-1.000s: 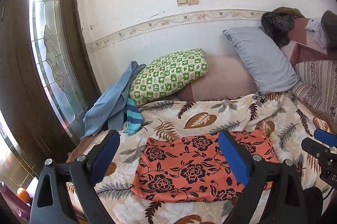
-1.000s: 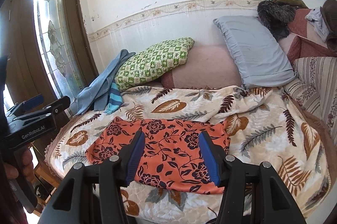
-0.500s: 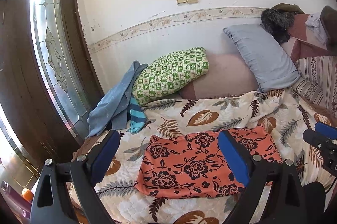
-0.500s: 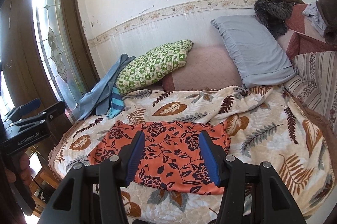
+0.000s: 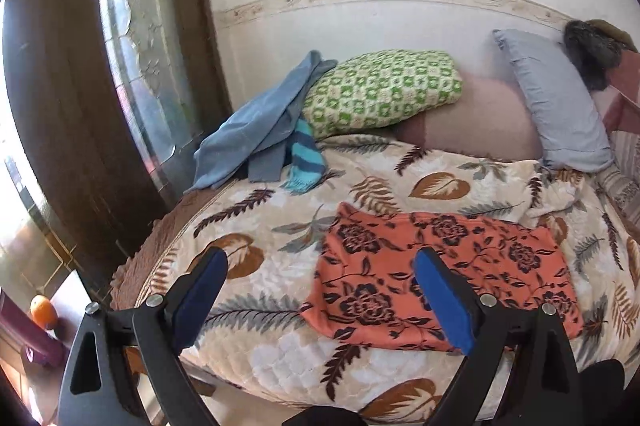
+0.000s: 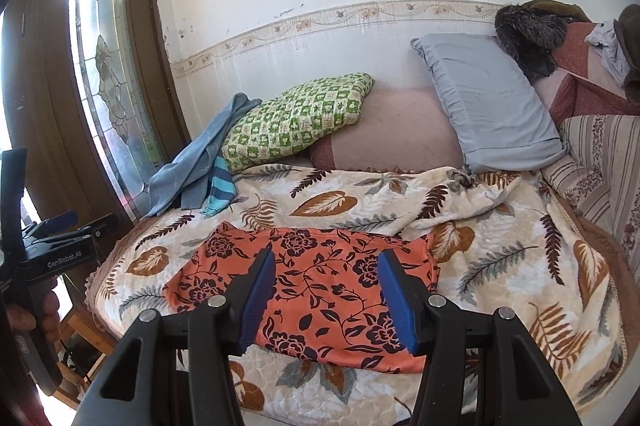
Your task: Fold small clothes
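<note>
Both tools hang spread and empty above the bed (image 6: 520, 266): the left hand-held gripper (image 5: 320, 300) and the right hand-held gripper (image 6: 326, 292). Lower centre of each frame, the orange floral garment (image 6: 320, 278) lies flat. Best, I judge, to pinch both near corners and fold away evenly.

A folded garment (image 6: 316, 286) lies flat on the bed (image 6: 520, 266) near its front edge. Behind it three pillows (image 6: 296, 122) lean along the wall, a heap of cloth (image 6: 196, 170) at their left, beside the door (image 6: 104, 74)
</note>
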`<state>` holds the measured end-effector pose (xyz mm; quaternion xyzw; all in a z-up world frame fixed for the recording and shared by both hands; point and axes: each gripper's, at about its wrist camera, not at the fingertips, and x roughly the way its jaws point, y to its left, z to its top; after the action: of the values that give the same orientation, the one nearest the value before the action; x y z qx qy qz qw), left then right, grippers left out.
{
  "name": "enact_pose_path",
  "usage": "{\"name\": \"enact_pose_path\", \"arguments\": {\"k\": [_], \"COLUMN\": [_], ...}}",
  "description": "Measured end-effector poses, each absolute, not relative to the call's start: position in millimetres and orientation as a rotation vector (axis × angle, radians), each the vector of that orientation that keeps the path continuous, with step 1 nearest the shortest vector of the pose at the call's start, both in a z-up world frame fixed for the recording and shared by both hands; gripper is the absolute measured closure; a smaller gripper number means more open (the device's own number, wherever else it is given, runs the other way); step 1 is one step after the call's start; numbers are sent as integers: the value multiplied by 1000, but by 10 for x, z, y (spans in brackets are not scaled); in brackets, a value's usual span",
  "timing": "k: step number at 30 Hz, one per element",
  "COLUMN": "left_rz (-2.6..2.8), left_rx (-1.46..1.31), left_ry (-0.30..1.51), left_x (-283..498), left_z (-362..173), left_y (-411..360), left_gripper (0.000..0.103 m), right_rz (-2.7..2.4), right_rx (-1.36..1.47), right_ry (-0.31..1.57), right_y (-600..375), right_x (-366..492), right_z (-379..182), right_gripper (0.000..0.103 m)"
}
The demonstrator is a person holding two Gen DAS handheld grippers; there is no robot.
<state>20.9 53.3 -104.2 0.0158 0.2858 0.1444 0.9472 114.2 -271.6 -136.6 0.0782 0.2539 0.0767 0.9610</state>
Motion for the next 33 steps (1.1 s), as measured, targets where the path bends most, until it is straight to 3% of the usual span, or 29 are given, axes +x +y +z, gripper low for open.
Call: {"name": "enact_pose_path", "arguments": {"k": [10,17,19,21,27,28,30,32,33], "left_rz": [327,245,213,205,180,169,153,175,175], "left_rx": [-133,-280,-319,-340,-412,-437,-491,-519,-530], "left_ry": [874,928,935,949,909,921,971,953,940], "left_x": [365,575,662,756,1087,1158,1302,1344,1354], "left_z": [-2285,-2640,-2704,-2746,-2759,-2801,-2934,-2990,-2989], "left_y": [1384,1453,1418,1389,1318,1314,1308,1305,1305], "left_gripper": [8,9,10,16,21,26,66,69,76], "right_rz": [215,220,216,239,312,284,237,238,235], "right_rx": [136,18,-67,-75,26,44,129,204,217], "right_ry": [779,902,1055,953,859,853,855,826,805], "right_y": [-2176,-1579,-1460,-1482,-1968,-2083,-2298,-2465,-2519], "right_x": [1873,2608,2786,2663,2426,2424,2467,2464,2453], "right_z": [-2221,-2977,-3478,-3424,-3265,-3267,-3237,-3160,-3111], "right_gripper": [48,50,50,49,49,49,49,49,49]}}
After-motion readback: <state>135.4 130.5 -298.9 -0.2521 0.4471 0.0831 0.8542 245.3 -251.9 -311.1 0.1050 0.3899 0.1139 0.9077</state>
